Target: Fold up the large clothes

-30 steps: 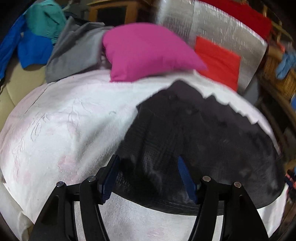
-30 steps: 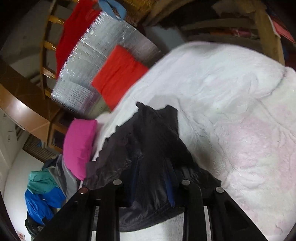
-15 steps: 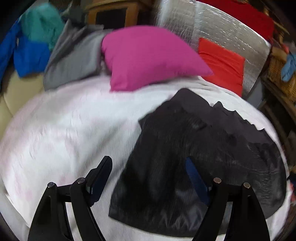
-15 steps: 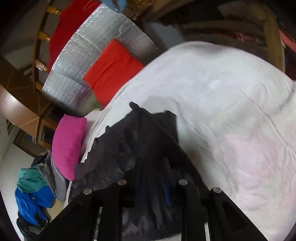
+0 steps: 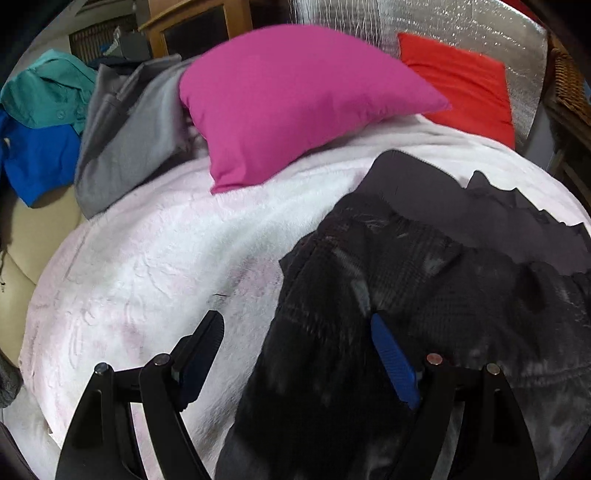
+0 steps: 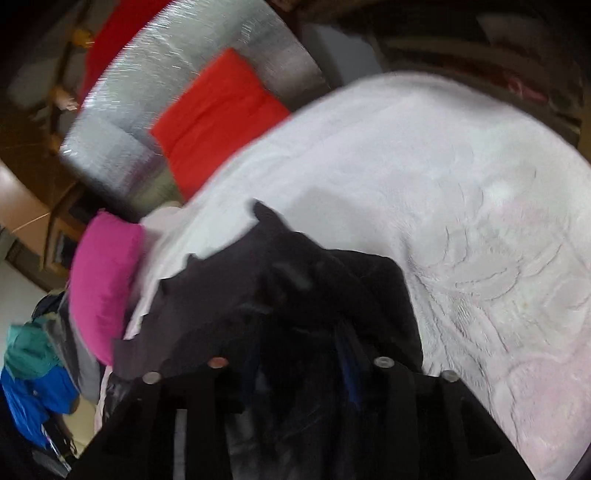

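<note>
A black garment (image 5: 424,280) lies rumpled on the white blanket (image 5: 166,258), its near part doubled over in thick folds. My left gripper (image 5: 295,319) hangs just above the garment's left edge, its jaws still opening. The left finger is over bare blanket and the blue right pad (image 5: 391,358) is over the cloth, neither pressing on it. In the blurred right wrist view, my right gripper (image 6: 301,332) is narrow, with a bunch of the black garment (image 6: 295,266) pinched between its pads. Its jaws are easing slightly apart, and the fingertips are buried in dark cloth.
A pink pillow (image 5: 295,99) and a red cushion (image 5: 461,85) lean at the blanket's far edge against a silver foil pad (image 5: 406,22). Grey (image 5: 129,140), teal (image 5: 44,92) and blue (image 5: 37,158) clothes are heaped at the far left. A wicker basket (image 5: 569,81) stands at the right.
My left gripper widened and slid left, so only the garment's edge lies between its fingers. The garment went from lying flat to bunched. My right gripper shifted sideways with cloth still in it.
</note>
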Available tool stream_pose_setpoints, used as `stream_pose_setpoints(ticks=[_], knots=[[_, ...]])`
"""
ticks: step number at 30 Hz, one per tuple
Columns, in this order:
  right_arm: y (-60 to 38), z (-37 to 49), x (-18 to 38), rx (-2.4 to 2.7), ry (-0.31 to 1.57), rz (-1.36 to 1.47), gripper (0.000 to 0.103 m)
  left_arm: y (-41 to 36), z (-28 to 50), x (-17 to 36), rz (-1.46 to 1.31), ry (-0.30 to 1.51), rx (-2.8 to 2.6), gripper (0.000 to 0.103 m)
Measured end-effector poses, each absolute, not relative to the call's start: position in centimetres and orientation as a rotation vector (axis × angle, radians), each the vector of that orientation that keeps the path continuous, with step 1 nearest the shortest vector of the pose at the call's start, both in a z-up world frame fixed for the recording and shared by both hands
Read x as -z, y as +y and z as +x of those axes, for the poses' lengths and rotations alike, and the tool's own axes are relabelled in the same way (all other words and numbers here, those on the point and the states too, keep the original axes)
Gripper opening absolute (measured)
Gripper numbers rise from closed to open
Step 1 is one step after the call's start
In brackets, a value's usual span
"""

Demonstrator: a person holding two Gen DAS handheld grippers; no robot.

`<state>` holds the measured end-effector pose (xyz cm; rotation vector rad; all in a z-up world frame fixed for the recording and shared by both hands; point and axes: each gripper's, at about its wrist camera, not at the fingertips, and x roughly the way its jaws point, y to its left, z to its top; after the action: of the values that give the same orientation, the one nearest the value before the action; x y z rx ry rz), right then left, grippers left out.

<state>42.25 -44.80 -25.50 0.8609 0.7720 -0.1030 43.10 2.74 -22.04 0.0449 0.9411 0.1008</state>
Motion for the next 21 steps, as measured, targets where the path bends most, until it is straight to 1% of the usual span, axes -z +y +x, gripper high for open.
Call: stream_pose_setpoints(ticks=[1,2,5,6,9,13,17,21], knots=[[-45.1,42.4,25.8,0.099,0.784,0.886,0.028,2.6,43.4,22.3,0.056,0.951,-0.108,0.088],[-45.3,42.3,25.8,0.098,0.782,0.898,0.028,2.4,43.6,22.4,0.065,0.953,-0.111,0.088],[-45.2,41.7,25.0,0.101,0.773,0.877,0.028,2.1,43.9,22.4,0.068,0.959,-0.115,0.088],[-45.1,41.2,24.6,0.095,0.770,0.873,0.030,2.0,43.7,22.2,0.065,0.959,-0.113,0.088],[-44.5,40.0,23.4,0.062,0.746,0.857,0.032,1.7,42.2,20.7,0.058,0.921,-0.093,0.088],[-42.0,37.8,22.3,-0.074,0.735,0.840,0.032,0.5,39.8,18.8,0.034,0.850,-0.017,0.088],[-39.0,36.7,21.9,-0.176,0.744,0.839,0.032,-1.3,37.9,18.4,0.008,0.844,0.071,0.088],[-36.6,36.6,22.4,-0.215,0.779,0.830,0.032,-4.2,37.0,19.2,0.072,0.863,0.108,0.088]])
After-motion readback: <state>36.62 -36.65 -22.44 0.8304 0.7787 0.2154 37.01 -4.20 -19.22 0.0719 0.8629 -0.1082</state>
